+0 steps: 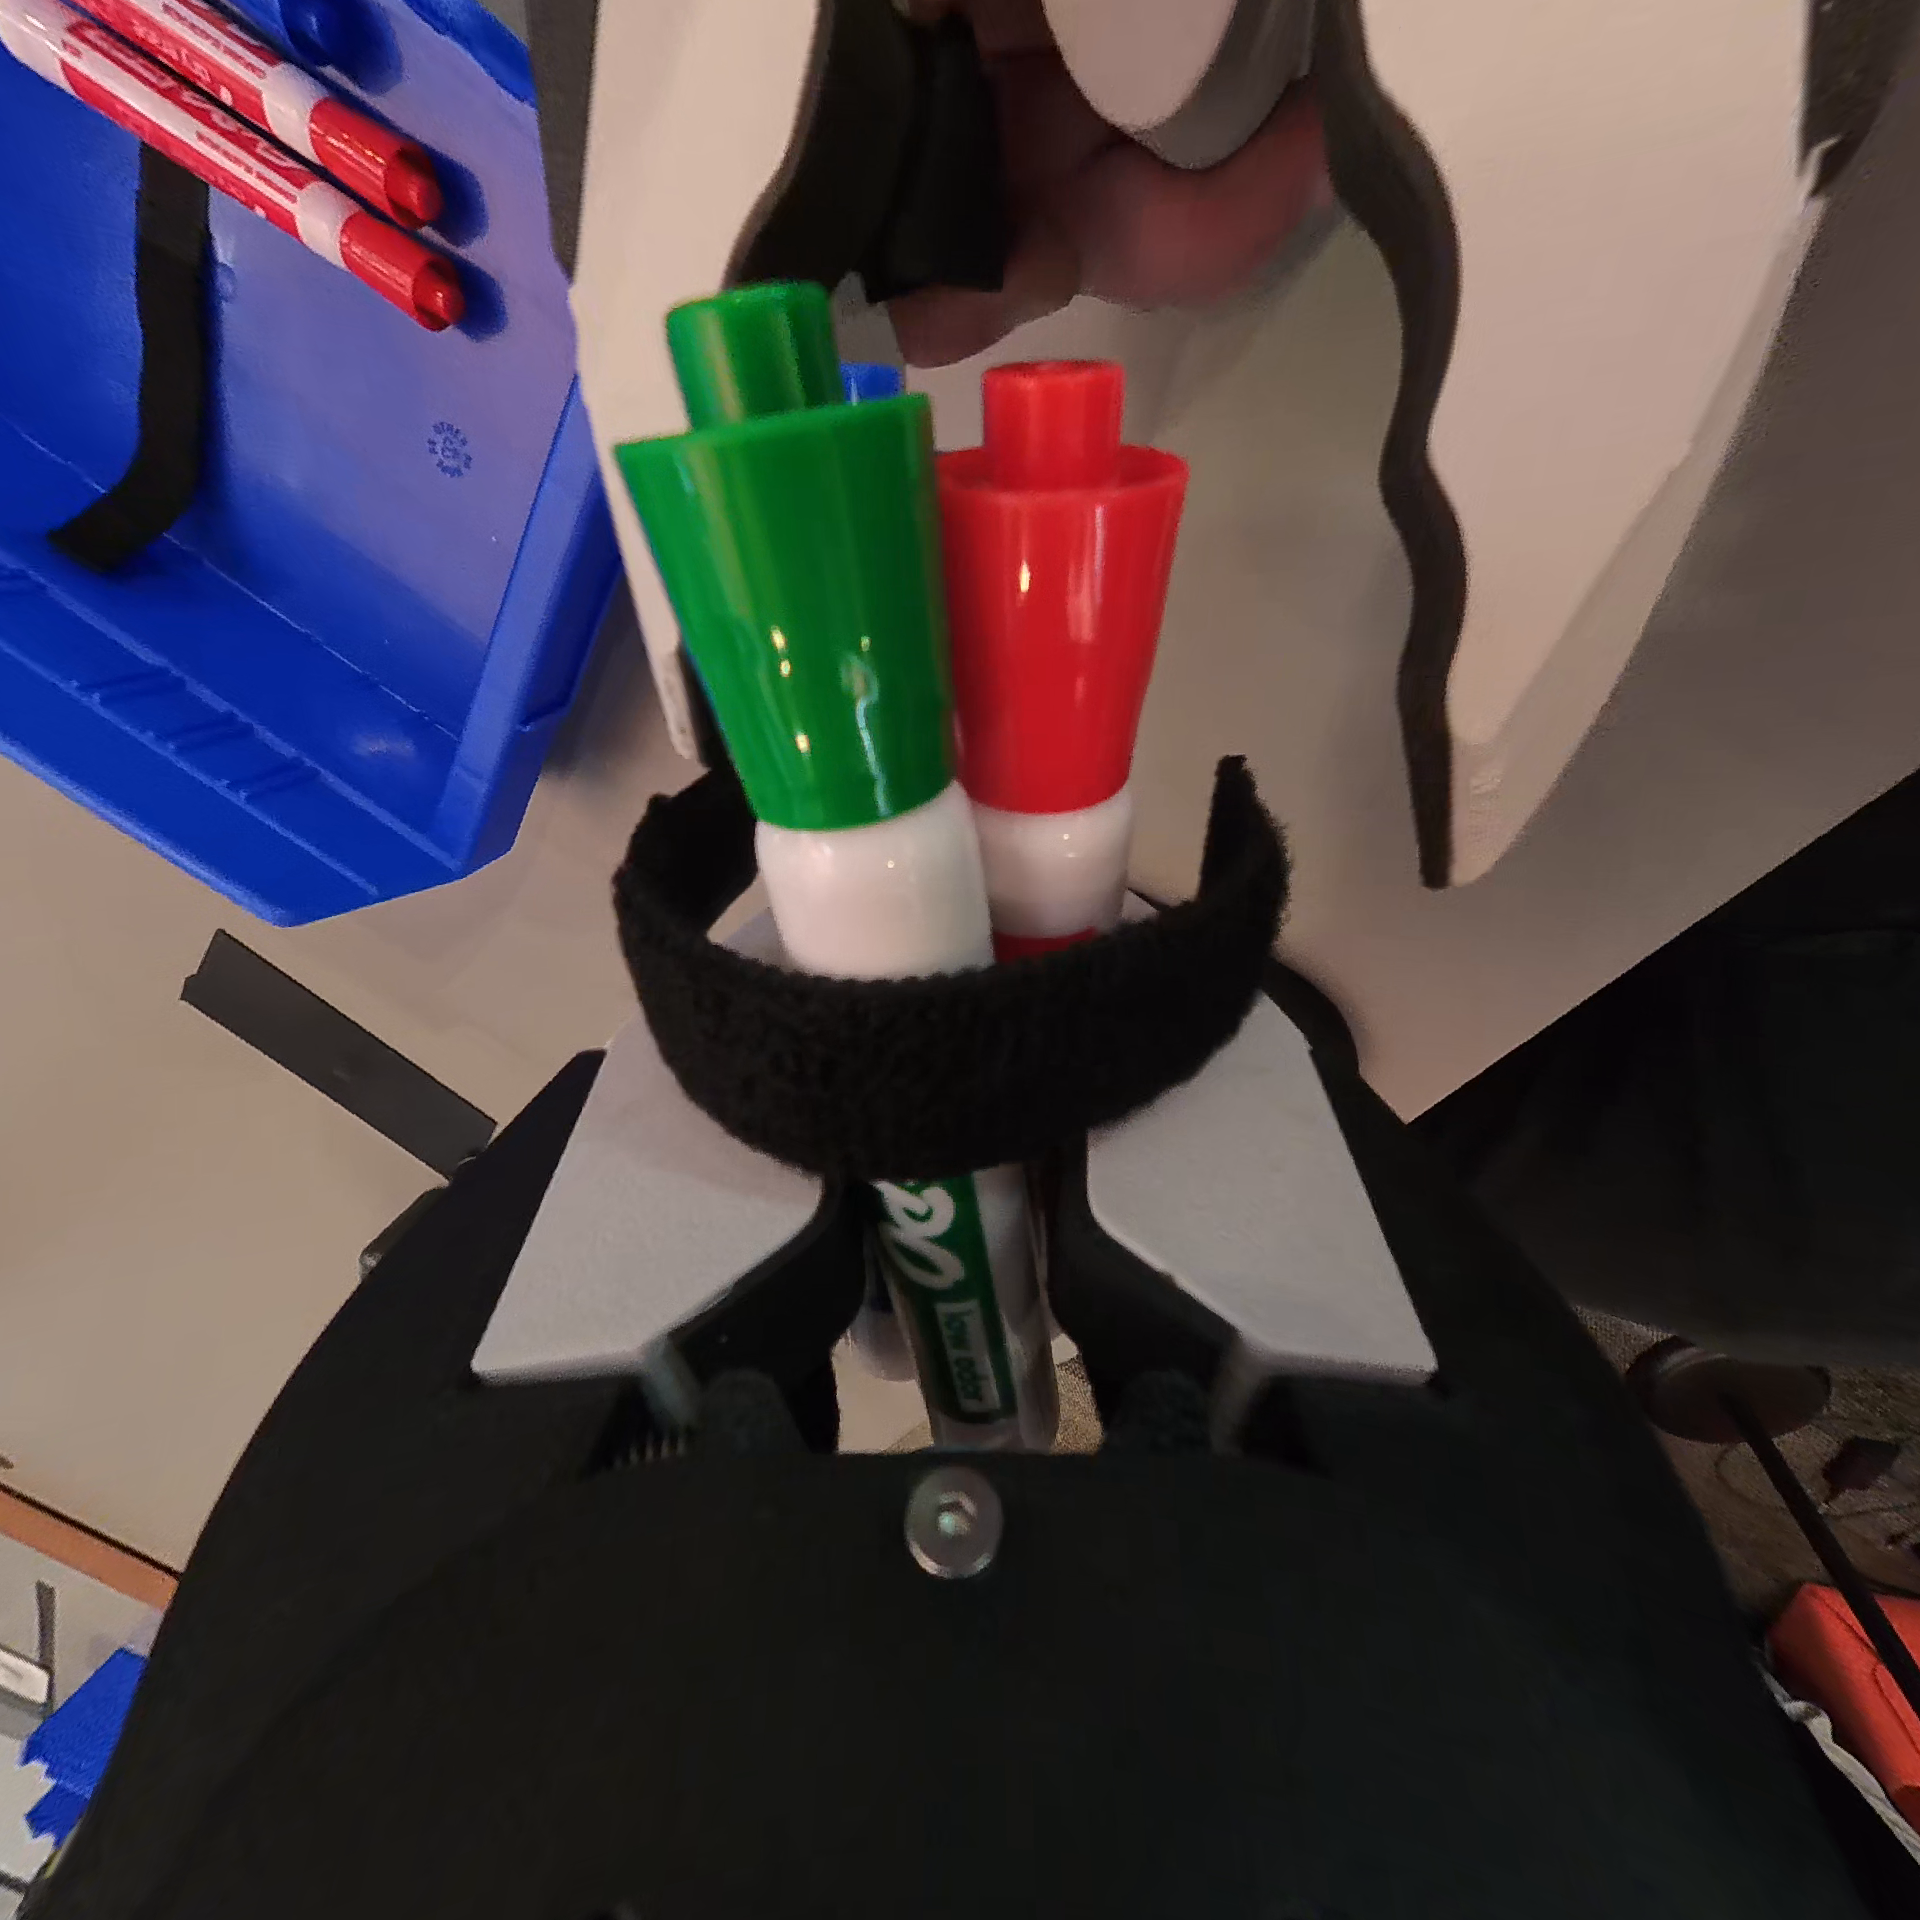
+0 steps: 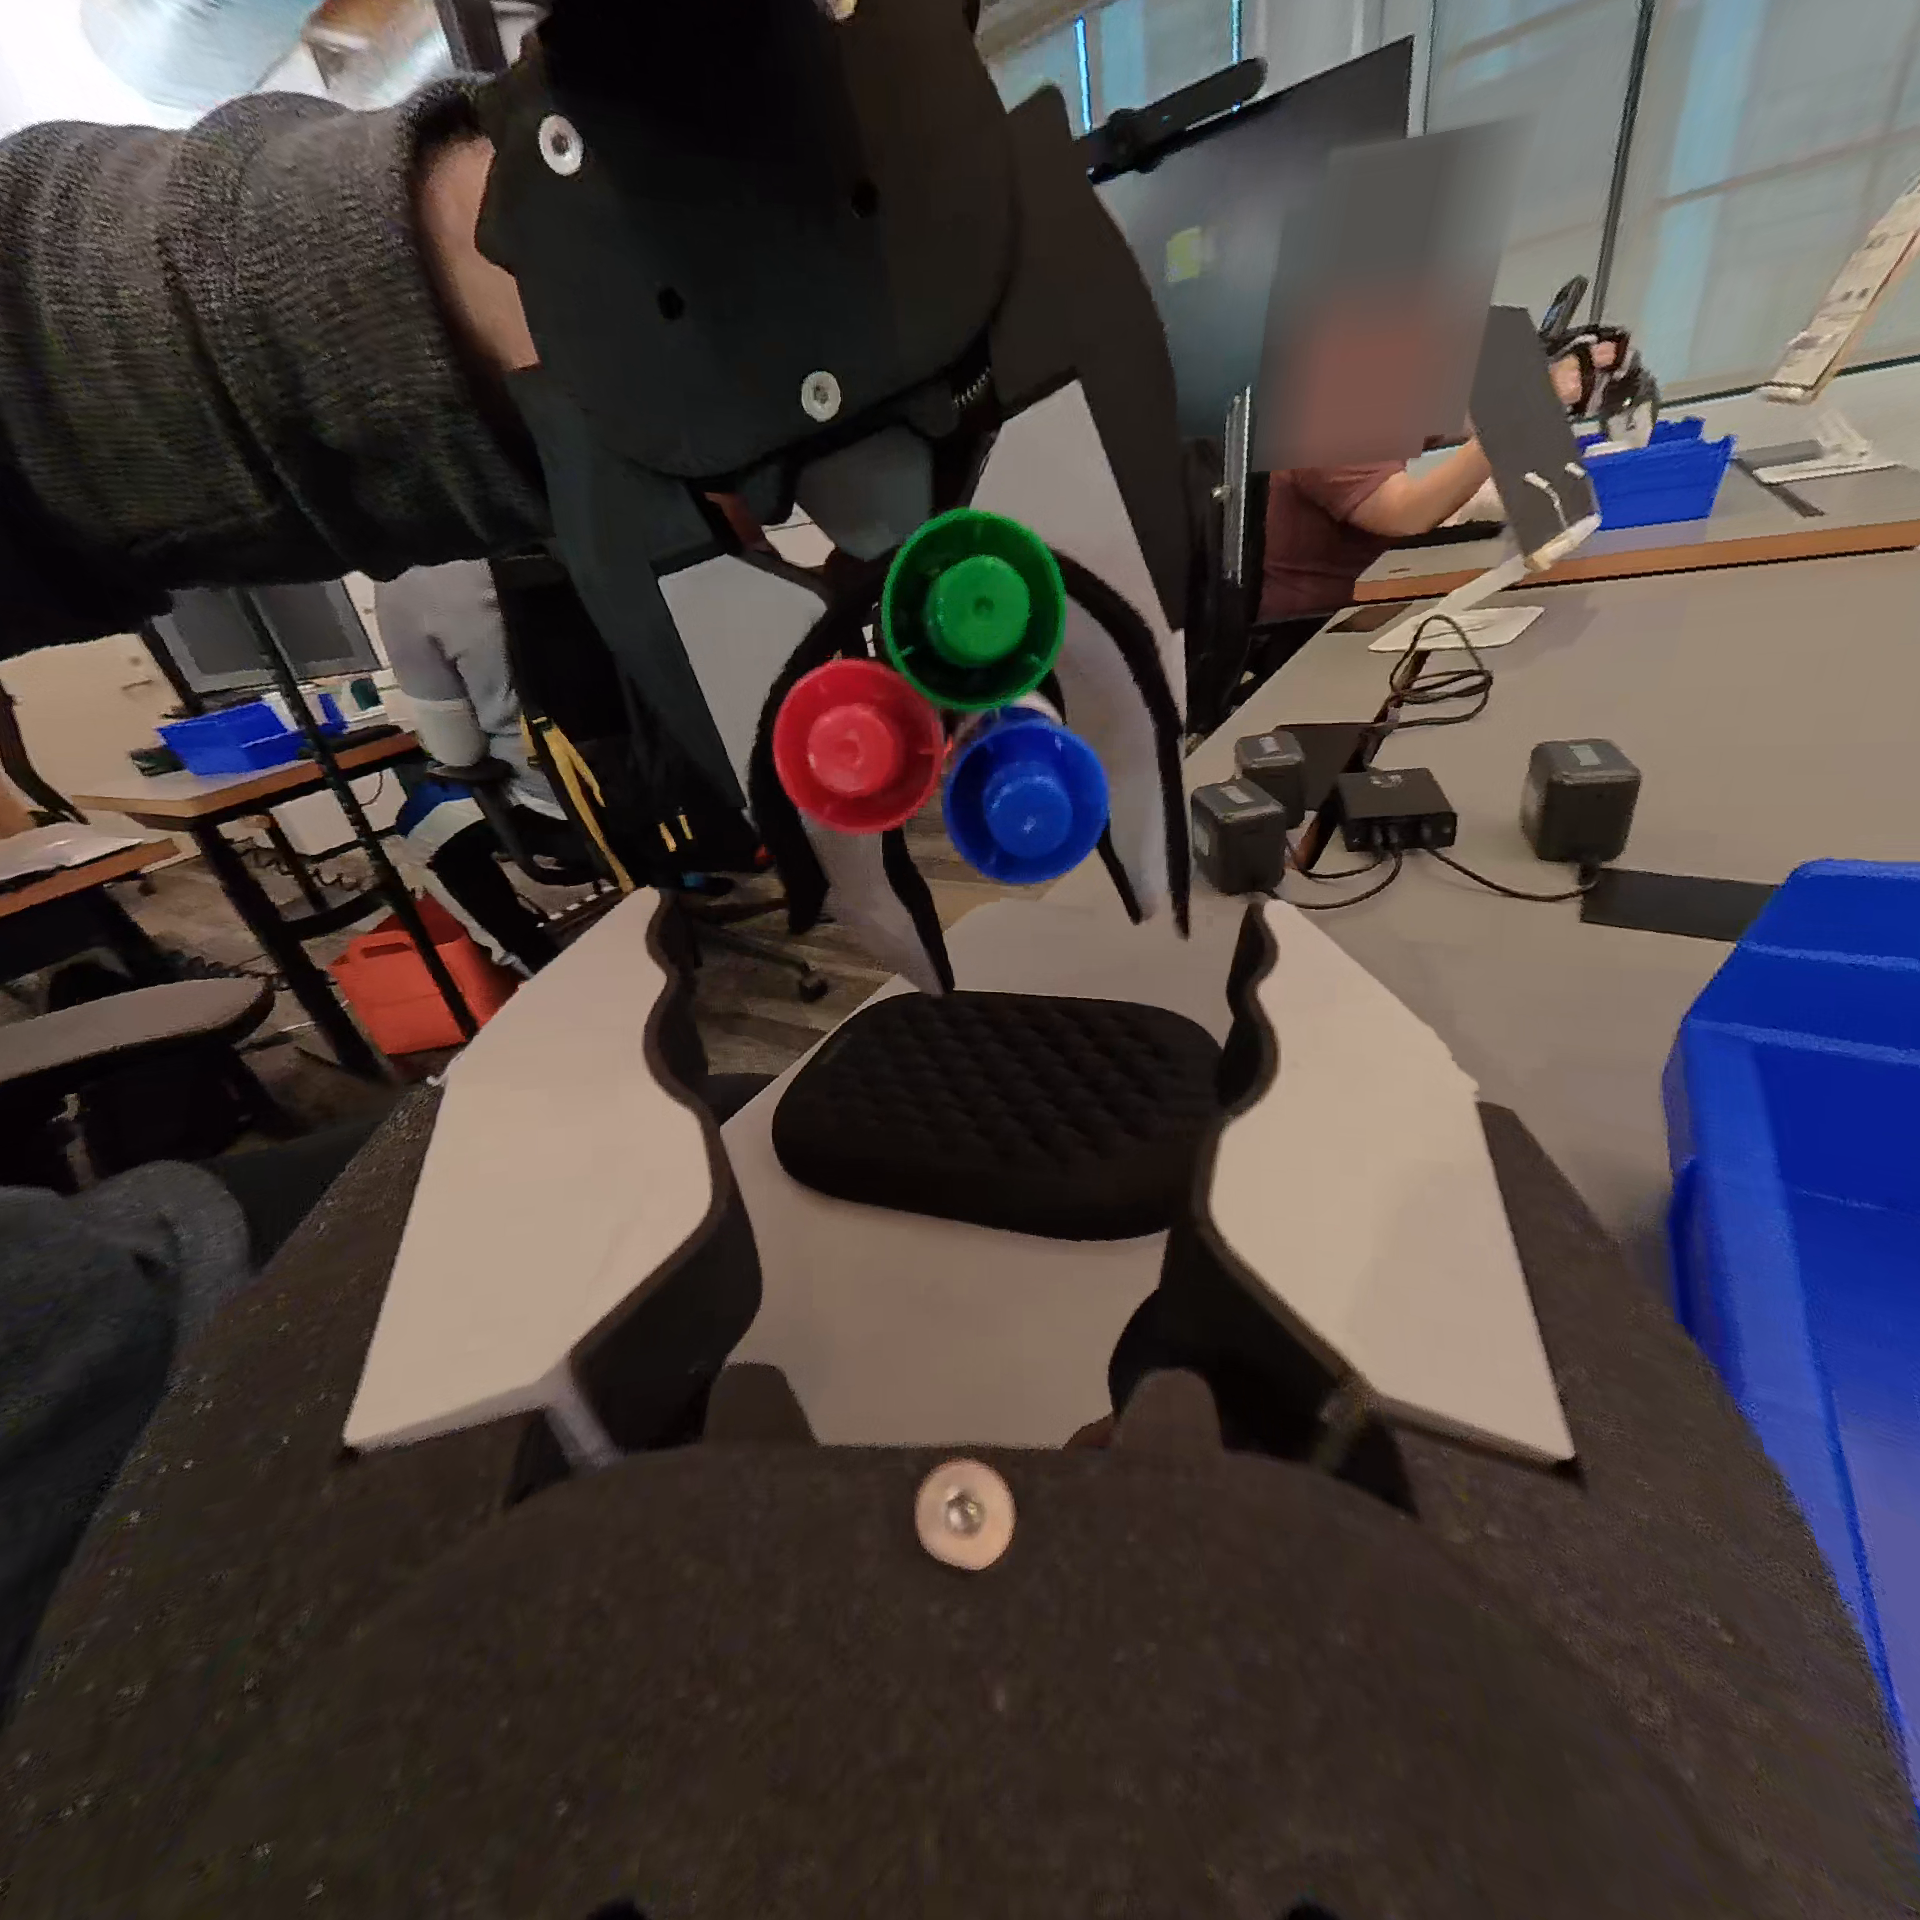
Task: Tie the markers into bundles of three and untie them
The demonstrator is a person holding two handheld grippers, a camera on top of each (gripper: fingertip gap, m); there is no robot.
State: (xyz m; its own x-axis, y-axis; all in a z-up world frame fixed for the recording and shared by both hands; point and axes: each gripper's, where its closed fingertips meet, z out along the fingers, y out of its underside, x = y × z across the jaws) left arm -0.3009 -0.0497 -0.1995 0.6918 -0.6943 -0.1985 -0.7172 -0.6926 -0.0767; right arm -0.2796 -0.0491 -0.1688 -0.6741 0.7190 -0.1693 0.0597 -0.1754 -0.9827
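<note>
**A:** While the three markers (image 1: 883, 727) are pinched by the left gripper (image 1: 951, 1195), held off the table, a black strap (image 1: 935, 1029) is looped loosely round them. Tying or untying can't be told.

**B:** Right gripper (image 2: 956, 997) is spread wide, nothing held. The strap's loose end probably needs grabbing next.

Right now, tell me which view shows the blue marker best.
The right wrist view: the blue marker faces the camera cap-first, below the green marker. The left wrist view shows only a blue sliver behind the green cap.
</note>
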